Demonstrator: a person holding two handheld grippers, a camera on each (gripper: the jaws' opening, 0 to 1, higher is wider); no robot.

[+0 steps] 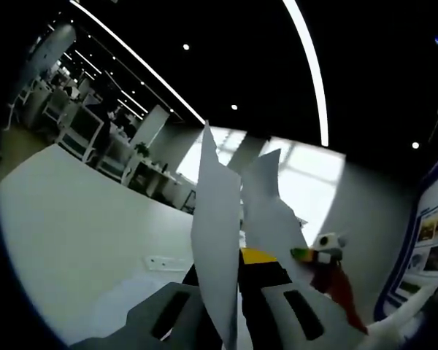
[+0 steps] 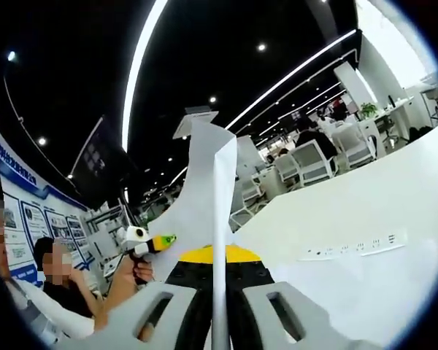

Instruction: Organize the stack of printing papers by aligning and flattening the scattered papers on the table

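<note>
Several white paper sheets [image 1: 217, 219] stand upright and edge-on between the jaws of my left gripper [image 1: 230, 300], which is shut on their lower part. A second sheet [image 1: 271, 211] fans out to the right behind the first. In the right gripper view the same papers [image 2: 220, 211] rise as a thin edge between the jaws of my right gripper [image 2: 219, 300], also shut on them. The right gripper [image 1: 320, 255] shows beyond the sheets in the left gripper view. The left gripper [image 2: 142, 240], held by a hand, shows at the left of the right gripper view. The papers are lifted off the white table [image 1: 80, 219].
A white power strip [image 2: 358, 244] lies on the table [image 2: 394, 197], also seen as the strip [image 1: 168, 262]. Office chairs and desks [image 2: 314, 157] stand past the far edge. People [image 2: 58, 281] sit near a poster wall [image 1: 431, 240].
</note>
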